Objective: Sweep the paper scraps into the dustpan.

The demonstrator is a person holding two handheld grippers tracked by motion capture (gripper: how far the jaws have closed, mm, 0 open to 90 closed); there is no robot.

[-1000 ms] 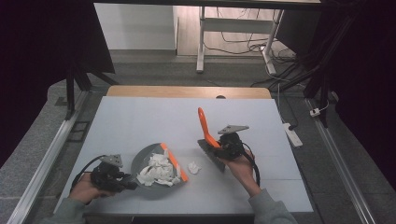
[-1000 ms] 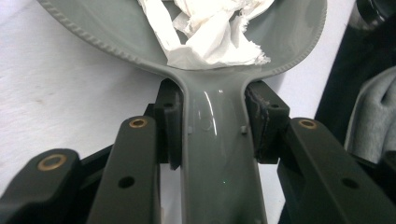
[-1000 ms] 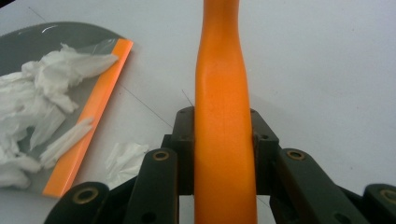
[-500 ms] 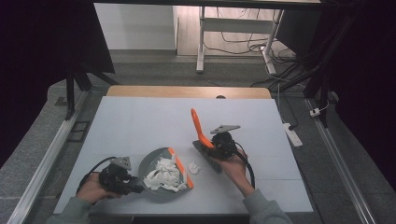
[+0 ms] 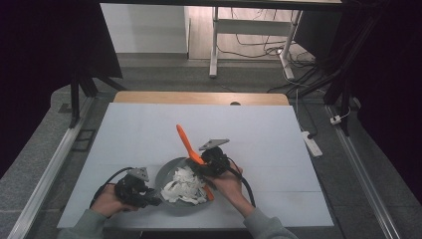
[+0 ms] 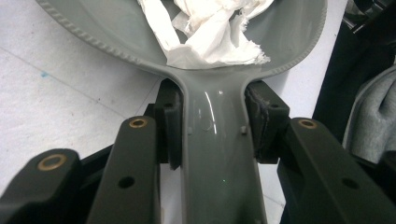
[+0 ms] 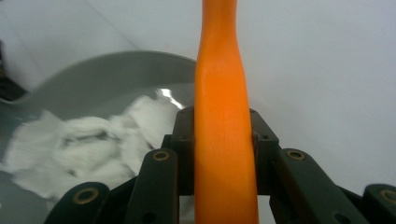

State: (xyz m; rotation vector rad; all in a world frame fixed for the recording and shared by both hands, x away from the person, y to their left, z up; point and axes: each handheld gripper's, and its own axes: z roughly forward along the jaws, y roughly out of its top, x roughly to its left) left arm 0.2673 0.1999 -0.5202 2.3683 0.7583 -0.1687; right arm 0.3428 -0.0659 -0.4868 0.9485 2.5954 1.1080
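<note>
left gripper (image 5: 149, 200): lower left of the high view, jaws pinching the handle of the grey dustpan (image 5: 169, 175) | dustpan: lower centre, white torn paper (image 5: 185, 185) heaped inside (flat on the table (image 5: 249, 129)) | right gripper (image 5: 200, 168): just right of it, jaws clamped on the orange brush (image 5: 185, 143), handle slanting toward upper left
</note>
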